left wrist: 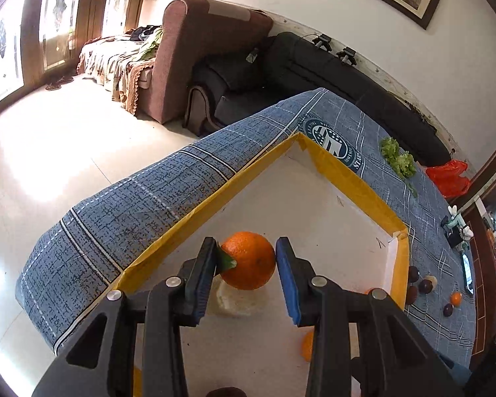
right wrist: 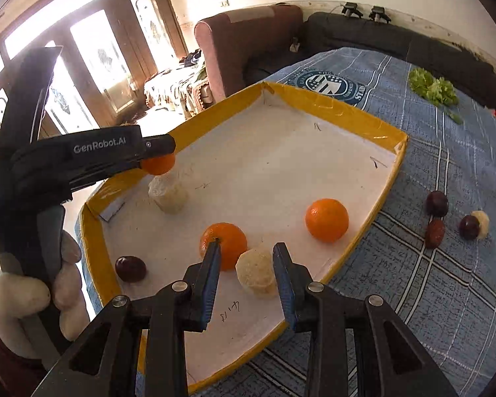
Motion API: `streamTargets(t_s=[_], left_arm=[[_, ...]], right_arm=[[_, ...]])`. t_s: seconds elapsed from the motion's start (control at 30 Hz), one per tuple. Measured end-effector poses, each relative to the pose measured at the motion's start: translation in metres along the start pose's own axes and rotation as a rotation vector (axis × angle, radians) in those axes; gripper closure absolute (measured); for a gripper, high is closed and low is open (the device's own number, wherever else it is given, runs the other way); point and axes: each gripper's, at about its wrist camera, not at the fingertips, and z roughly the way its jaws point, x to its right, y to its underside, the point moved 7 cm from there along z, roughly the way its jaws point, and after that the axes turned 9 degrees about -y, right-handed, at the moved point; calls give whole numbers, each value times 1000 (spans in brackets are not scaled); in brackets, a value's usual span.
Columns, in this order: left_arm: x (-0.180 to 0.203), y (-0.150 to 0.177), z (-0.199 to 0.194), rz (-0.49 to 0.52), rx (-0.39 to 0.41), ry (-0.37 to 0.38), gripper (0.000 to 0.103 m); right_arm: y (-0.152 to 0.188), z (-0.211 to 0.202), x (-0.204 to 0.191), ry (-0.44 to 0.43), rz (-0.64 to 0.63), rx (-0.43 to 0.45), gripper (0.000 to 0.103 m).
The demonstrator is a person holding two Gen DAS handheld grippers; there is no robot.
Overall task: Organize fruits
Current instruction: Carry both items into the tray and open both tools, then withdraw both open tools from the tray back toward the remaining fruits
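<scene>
Oranges sit in both scenes: left tool (left wrist: 244, 261) pinches an orange (left wrist: 249, 259) above the yellow-rimmed tray (left wrist: 353, 182); right tool (right wrist: 248, 273) pinches a pale foam-netted fruit (right wrist: 256, 276).

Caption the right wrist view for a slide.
Right gripper closed on a pale foam fruit sleeve above the yellow-rimmed white tray holding round oranges.

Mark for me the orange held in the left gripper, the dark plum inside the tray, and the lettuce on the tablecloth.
Orange (left wrist: 248, 259): left wrist view, middle of its peel.
Plum (right wrist: 130, 268): right wrist view, centre of its dark skin.
Lettuce (right wrist: 434, 89): right wrist view, middle of the leaves.
</scene>
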Motion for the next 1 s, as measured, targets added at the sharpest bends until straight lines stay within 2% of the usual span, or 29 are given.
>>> streamTargets(t_s=[0.07,0.2,0.33,0.4,0.47,0.53,0.7,0.9,1.0], left_arm=[[-2,0,-2,-16,-1,14,65],[-5,-2,-16,-30,30,18,47],[-9,-5,-36,-56,62,24,34],[-8,-6,-46,-59,80,30,32],[-5,-6,-56,-54,90,38,29],[6,-4,-65,-37,98,59,27],[52,13,-77,50,69,109,17],[120,48,-87,164,-15,282,15],[139,60,-93,211,-2,286,15]], right_arm=[[3,2,-8,-24,-7,-14,66],[6,3,-17,-67,-13,-22,66],[8,-12,-16,-119,33,14,66],[7,-26,-9,-123,64,56,62],[7,-46,10,-104,123,120,46],[12,-61,33,-92,204,175,38],[24,-73,76,-89,372,212,38],[37,-96,100,-44,431,256,38],[46,-109,114,-24,462,279,38]])
